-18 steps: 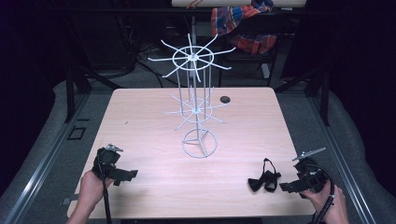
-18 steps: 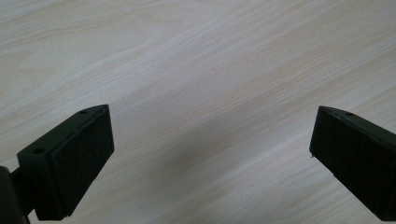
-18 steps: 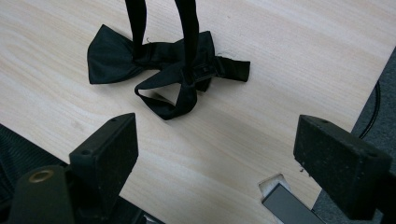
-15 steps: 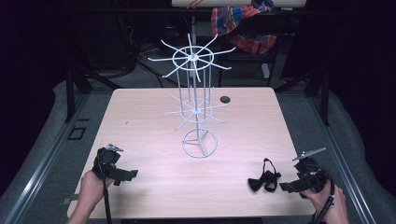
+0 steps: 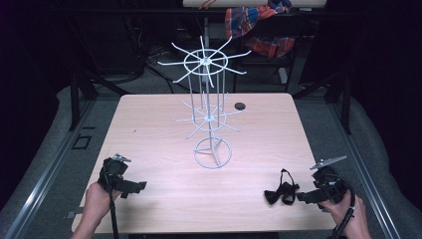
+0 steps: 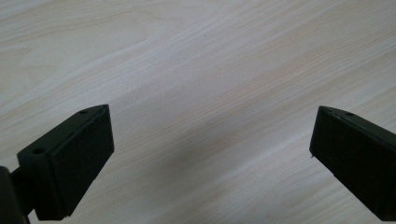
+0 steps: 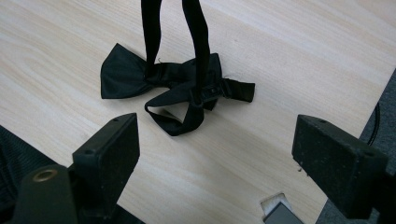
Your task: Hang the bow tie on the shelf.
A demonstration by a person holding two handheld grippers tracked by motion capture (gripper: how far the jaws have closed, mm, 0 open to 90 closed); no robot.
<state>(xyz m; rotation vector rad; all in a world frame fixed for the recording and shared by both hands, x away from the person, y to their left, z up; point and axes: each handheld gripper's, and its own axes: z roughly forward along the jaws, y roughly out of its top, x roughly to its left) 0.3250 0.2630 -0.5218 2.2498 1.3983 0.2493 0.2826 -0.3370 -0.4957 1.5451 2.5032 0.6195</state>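
Black bow tie (image 5: 281,192) lies flat on the light wood worktop (image 5: 159,144), near the front right corner. In the right gripper view the bow tie (image 7: 173,81) sits just ahead of the jaws, strap looped toward them and 2 strap ends running up out of frame.

Right gripper (image 5: 302,196) rests at the worktop's front right edge, held in the person's right hand (image 5: 348,219), pointing at the bow tie and just beside it, not touching. Right gripper (image 7: 219,154) jaws stand wide apart, nothing between them, pads clear of the fabric.

Left gripper (image 5: 137,186) sits low over the front left of the worktop, in the left hand (image 5: 97,199), well apart from the bow tie. Left gripper (image 6: 210,149) jaws also spread wide, bare wood between them.

White wire rack (image 5: 206,107) stands upright mid-worktop, 2 tiers of spokes on a ring base. Small dark round object (image 5: 240,105) lies behind it near the far edge; can't tell what it is.
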